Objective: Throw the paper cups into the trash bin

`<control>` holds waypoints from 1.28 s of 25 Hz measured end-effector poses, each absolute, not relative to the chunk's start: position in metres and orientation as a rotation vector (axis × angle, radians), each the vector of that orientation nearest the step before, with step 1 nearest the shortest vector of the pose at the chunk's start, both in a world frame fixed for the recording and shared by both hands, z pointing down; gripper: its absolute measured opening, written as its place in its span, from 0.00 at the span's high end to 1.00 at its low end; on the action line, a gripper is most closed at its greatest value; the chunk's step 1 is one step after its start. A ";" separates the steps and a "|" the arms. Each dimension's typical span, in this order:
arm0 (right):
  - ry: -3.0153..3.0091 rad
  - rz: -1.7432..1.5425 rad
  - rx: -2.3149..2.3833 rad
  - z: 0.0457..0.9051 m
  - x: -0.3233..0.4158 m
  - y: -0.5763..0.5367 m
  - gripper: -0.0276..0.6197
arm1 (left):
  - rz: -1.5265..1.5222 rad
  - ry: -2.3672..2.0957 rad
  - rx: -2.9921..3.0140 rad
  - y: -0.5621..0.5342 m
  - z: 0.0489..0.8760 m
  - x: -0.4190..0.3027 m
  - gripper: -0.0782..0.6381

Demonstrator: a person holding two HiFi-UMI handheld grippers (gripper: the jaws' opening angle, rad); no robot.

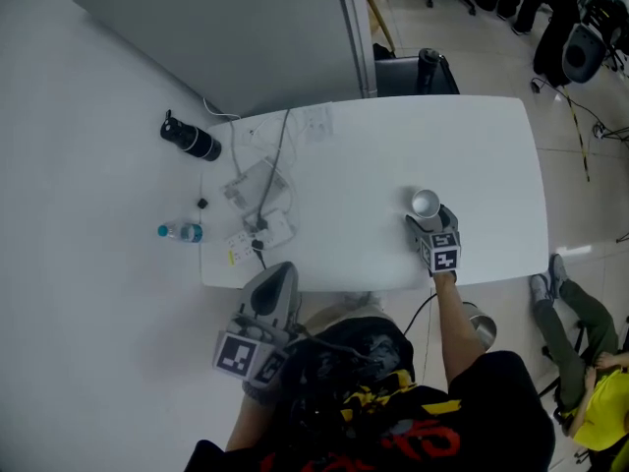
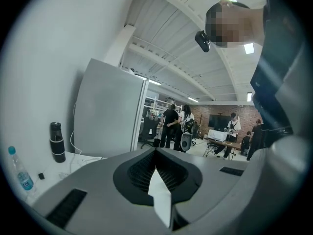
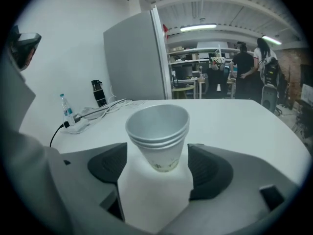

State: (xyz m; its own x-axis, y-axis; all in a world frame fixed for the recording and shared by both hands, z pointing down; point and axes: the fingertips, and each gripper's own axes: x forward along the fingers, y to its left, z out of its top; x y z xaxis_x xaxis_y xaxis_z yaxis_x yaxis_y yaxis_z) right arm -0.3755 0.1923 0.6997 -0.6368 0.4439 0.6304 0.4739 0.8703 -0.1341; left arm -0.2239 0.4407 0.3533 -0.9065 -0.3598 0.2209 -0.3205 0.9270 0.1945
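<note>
white paper cups [image 3: 157,131], nested stack, upright on table [image 1: 373,165] near front edge. right tool [image 3: 156,168] spread wide either side of stack, pads clear of it, likely lining up grab. left tool [image 2: 156,175] pressed together, empty, idle off table edge.

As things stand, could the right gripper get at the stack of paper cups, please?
Probably yes: the paper cups stand upright between the open jaws of the right gripper, with nothing in the way.

Cool even light from ceiling lamps [image 3: 198,28]; fisheye corners black.
</note>
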 end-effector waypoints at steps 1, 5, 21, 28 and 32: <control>-2.353 -0.072 -0.656 0.700 -0.380 0.195 0.34 | -0.225 -2.833 0.501 0.442 0.353 -0.222 0.89; -2.358 -0.105 -0.667 0.695 -0.390 0.208 0.44 | -0.243 -2.831 0.501 0.446 0.353 -0.221 0.89; -2.538 -0.038 -1.044 0.514 -0.307 0.287 0.45 | -0.347 -2.797 0.751 0.439 0.366 -0.215 0.89; -2.675 -0.009 -1.016 0.428 -0.261 0.277 0.46 | -0.341 -2.743 1.038 0.404 0.366 -0.208 0.89; -2.785 0.004 -0.898 0.398 -0.238 0.260 0.46 | -0.367 -2.733 1.148 0.388 0.360 -0.206 0.89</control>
